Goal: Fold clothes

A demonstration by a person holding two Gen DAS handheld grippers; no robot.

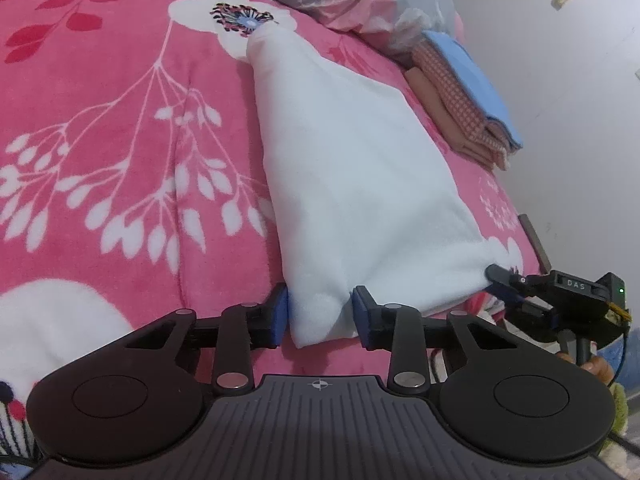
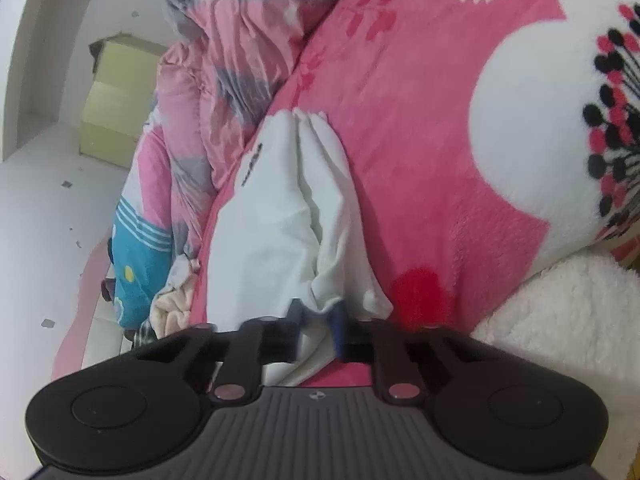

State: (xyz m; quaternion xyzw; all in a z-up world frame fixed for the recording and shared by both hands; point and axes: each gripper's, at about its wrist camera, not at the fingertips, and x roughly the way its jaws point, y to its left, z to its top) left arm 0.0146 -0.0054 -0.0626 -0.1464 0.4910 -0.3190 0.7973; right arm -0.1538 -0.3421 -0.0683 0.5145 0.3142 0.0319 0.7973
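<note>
Bedroom in a home. A bed is filling both views, and a pink fleece blanket (image 1: 120, 120) with white flower and leaf prints is covering it. A rumpled pink-and-grey quilt (image 2: 236, 52) is lying bunched at the bed's edge. A stack of folded clothes (image 1: 460, 100) is resting on the blanket beside a plain white wall (image 1: 560, 120). A pale tiled floor (image 2: 40, 220) and a yellowish cardboard box (image 2: 112, 100) are showing beyond the bed.

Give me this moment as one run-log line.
step: folding white garment | left claw: open around near corner | right claw: shut on white garment's bunched edge | surface: pink blanket | folded stack: beside garment
</note>
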